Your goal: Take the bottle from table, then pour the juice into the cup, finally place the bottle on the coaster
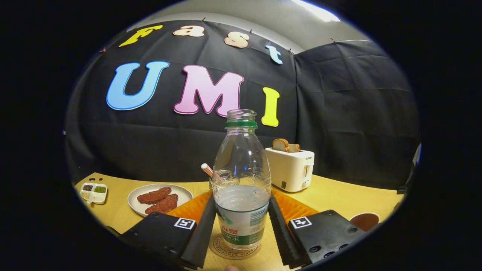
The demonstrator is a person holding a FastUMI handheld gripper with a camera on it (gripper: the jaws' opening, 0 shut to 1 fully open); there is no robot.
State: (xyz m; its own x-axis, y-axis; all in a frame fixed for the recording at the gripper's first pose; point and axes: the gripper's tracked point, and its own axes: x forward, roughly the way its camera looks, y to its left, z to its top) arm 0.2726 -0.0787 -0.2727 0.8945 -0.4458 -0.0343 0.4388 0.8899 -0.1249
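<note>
An uncapped clear plastic bottle (241,165) with a green neck ring stands upright on a round wooden coaster (217,246). It is roughly a third full of clear liquid. My gripper (241,205) holds it between the fingers; the left finger (205,226) and the right finger (280,229) both lie against the bottle's labelled lower body. Just behind the bottle, partly hidden by it, stands a clear glass cup (222,177) with a striped straw (207,170), on an orange mat (190,207).
Beyond the fingers to the right is a white toaster (292,169) holding bread slices. A white plate (158,197) with brown patties and a small condiment tray (94,192) lie to the left. A brown cup (363,220) sits beside the right finger.
</note>
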